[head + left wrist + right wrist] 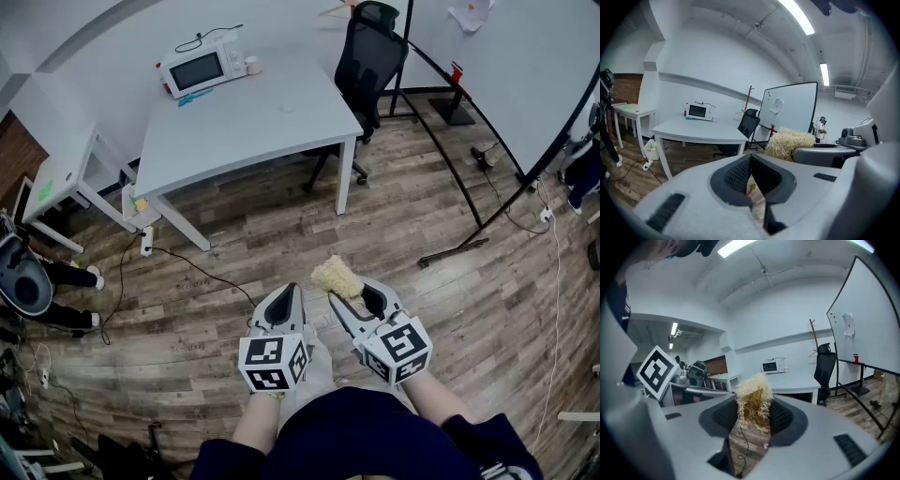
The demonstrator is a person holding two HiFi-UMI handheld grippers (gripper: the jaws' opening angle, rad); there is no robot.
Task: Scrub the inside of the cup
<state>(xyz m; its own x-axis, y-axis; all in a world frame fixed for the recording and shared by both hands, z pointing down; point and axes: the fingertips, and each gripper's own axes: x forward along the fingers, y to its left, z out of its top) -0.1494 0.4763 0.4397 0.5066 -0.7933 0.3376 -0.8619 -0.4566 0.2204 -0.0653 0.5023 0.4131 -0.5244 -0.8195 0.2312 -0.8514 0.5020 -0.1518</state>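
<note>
My right gripper (349,287) is shut on a pale yellow fibrous scrubber (337,277), held above the wooden floor. In the right gripper view the scrubber (753,401) sticks up between the two dark pads. My left gripper (286,293) hangs beside it on the left, shut with nothing between its jaws; its pads (740,174) meet in the left gripper view, where the scrubber (794,142) shows to the right. No cup shows in any view. Both grippers are held in front of the person's body, well short of the table.
A white table (246,117) stands ahead with a white microwave (202,67) at its far left corner. A black office chair (367,58) sits at its right. A whiteboard on a black stand (487,84) is on the right, a small white side table (58,178) on the left.
</note>
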